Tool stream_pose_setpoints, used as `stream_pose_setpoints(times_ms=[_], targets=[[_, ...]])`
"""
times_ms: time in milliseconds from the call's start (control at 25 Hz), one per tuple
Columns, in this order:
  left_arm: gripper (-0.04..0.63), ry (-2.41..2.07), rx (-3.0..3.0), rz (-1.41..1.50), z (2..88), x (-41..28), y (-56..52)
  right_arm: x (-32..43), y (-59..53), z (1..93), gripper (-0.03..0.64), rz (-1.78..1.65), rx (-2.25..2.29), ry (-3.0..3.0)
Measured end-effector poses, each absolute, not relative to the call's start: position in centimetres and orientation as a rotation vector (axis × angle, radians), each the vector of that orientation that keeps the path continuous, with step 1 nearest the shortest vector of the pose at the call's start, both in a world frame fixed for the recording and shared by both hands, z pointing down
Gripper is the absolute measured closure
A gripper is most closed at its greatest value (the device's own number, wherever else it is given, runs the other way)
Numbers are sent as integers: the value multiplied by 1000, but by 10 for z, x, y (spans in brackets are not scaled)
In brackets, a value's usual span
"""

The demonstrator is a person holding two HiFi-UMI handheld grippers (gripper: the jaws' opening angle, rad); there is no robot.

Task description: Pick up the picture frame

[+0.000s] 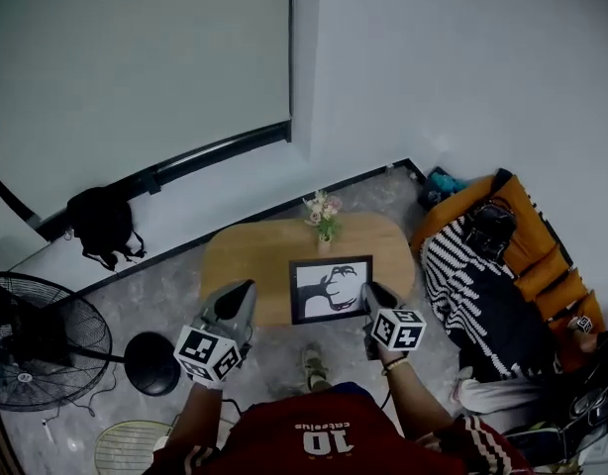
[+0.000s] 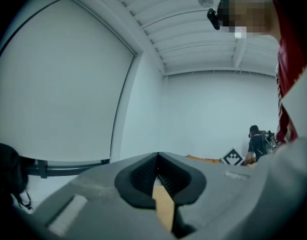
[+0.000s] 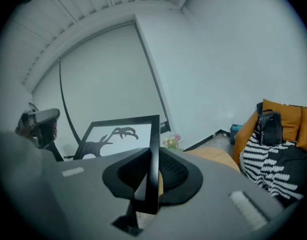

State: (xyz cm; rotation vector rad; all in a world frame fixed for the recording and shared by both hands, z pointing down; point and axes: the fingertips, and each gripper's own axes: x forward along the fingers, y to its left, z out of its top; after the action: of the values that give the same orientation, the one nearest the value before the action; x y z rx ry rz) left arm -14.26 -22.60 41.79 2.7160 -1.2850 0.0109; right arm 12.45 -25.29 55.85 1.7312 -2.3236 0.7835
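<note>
The picture frame [image 1: 331, 288], black-edged with a dark antlered silhouette on white, hangs in the air above the wooden table [image 1: 250, 255]. My right gripper [image 1: 371, 291] is shut on the frame's right edge. In the right gripper view the frame's black edge [image 3: 153, 154] runs up between the jaws, and the picture [image 3: 113, 136] spreads to the left. My left gripper [image 1: 247, 289] hovers off the frame's left side, apart from it. Its jaws meet at the tips with nothing between them, as the left gripper view shows of that gripper [image 2: 157, 156].
A small vase of flowers [image 1: 324, 216] stands at the table's far edge. An orange sofa with a striped blanket [image 1: 482, 285] and a black bag [image 1: 490, 228] is to the right. A floor fan [image 1: 37, 344] and a dark bag [image 1: 104, 226] are at the left.
</note>
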Motion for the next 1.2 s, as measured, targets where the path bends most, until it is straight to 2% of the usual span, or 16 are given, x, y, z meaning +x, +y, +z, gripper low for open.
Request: stream_pose_setpoints(times_ms=[560, 880, 1200], targets=[[592, -1328, 2813, -99, 349, -165, -178, 80, -193, 374, 555, 468, 1715, -2702], [594, -1373, 2821, -170, 327, -187, -168, 67, -180, 322, 555, 318, 1747, -2752], [592, -1416, 2831, -202, 320, -185, -142, 68, -151, 316, 556, 226, 1783, -2757]])
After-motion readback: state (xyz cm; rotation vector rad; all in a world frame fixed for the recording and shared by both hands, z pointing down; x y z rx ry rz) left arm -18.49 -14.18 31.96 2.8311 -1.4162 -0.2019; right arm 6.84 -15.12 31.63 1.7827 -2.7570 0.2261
